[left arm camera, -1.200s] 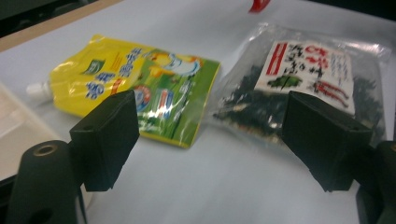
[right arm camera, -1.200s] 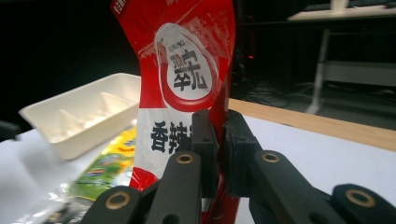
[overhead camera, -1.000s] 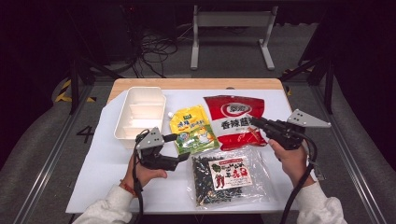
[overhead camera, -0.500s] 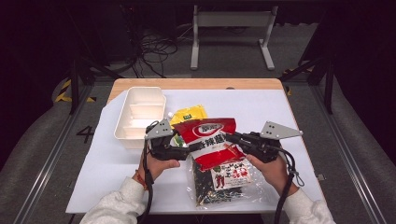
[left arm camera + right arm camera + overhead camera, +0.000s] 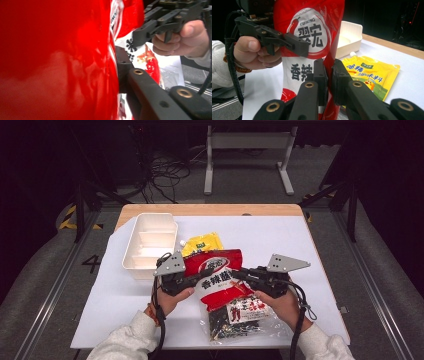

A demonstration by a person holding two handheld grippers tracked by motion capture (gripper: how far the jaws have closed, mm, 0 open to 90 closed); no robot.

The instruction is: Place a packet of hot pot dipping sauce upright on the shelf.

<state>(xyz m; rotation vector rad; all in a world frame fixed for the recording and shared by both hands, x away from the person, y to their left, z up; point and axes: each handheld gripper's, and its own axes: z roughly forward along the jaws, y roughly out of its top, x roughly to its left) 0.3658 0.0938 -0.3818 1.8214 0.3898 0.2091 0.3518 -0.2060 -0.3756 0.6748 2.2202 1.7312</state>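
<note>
Dark studio floor with cables and a metal stand surrounds a wooden table [image 5: 210, 210] covered by a white sheet [image 5: 280, 245]. On the sheet, at the far left, sits a white compartment tray [image 5: 150, 245], which looks empty. Nearer the person lies a clear packet of dark dried food [image 5: 240, 317] with a red label, and beyond it a yellow seasoning pouch [image 5: 202, 242], flat, just right of the tray.

Between both hands, lifted off the sheet and standing roughly upright, is the red chili snack bag [image 5: 215, 275]. The left gripper [image 5: 192, 280] pinches its left edge; in the left gripper view the red foil presses against the one black jaw that shows. Its jaws have just been closing, with the bag between them. The right gripper [image 5: 240, 275] has its fingers pressed together on the bag's right edge, and the right gripper view shows the foil nipped between the two pads.

As a judgement, the pick-up is done and the bag is now held in a two-handed grip. What remains looks like carrying it to the tray or opening it; I cannot tell which. Nothing has gone into the tray yet.

Compared with a second ago, the red bag has left its place flat on the sheet beside the yellow pouch. Both grippers have drawn in toward the middle, and the left one, then free, now grips.
</note>
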